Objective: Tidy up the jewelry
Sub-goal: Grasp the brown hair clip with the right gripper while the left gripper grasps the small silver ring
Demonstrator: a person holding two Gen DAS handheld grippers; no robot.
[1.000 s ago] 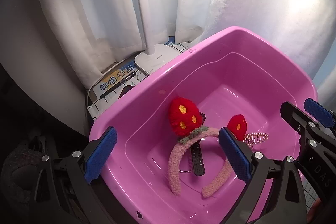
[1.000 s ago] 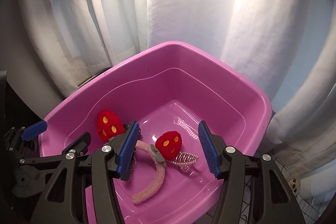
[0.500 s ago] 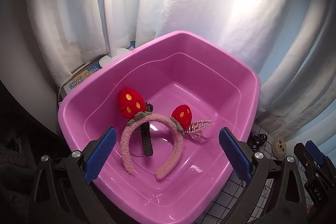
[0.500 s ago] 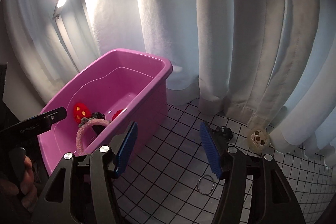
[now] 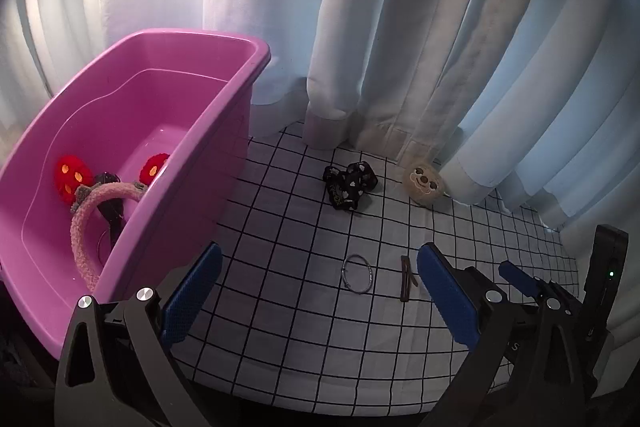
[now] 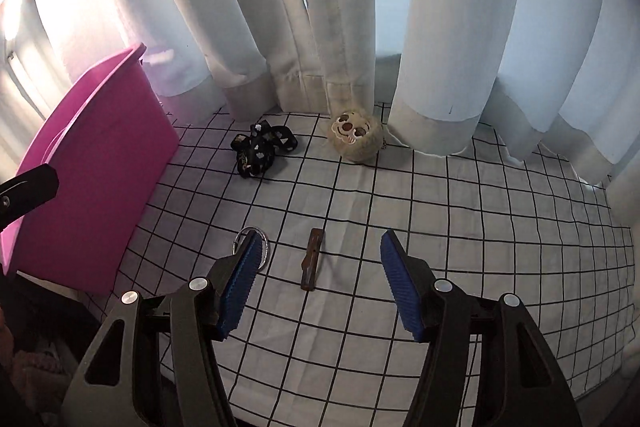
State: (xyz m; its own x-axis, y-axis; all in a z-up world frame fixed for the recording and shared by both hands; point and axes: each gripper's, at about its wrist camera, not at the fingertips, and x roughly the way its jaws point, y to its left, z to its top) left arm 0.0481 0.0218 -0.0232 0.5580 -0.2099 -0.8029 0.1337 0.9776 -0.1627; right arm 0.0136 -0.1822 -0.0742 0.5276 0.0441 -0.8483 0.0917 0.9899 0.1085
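Bin (image 5: 132, 99) sits far left w/ the strawberry headband (image 5: 86, 223) already in it, so that one's sorted. Your left gripper (image 5: 316, 291) is spread wide, empty, above the cloth (image 6: 460, 227) w/ the silver ring (image 5: 359, 273) lying btwn its pads. Next over, brown clip (image 6: 311, 259) lies flat btwn the pads of your right gripper (image 6: 320, 287), also spread and empty. Go for the clip: it's thin, so drop low, straddle its narrow width, close gently so it doesn't skid. Black scrunchie (image 6: 262, 149) and plush face charm (image 6: 356, 137) wait near the curtain (image 6: 440, 27).
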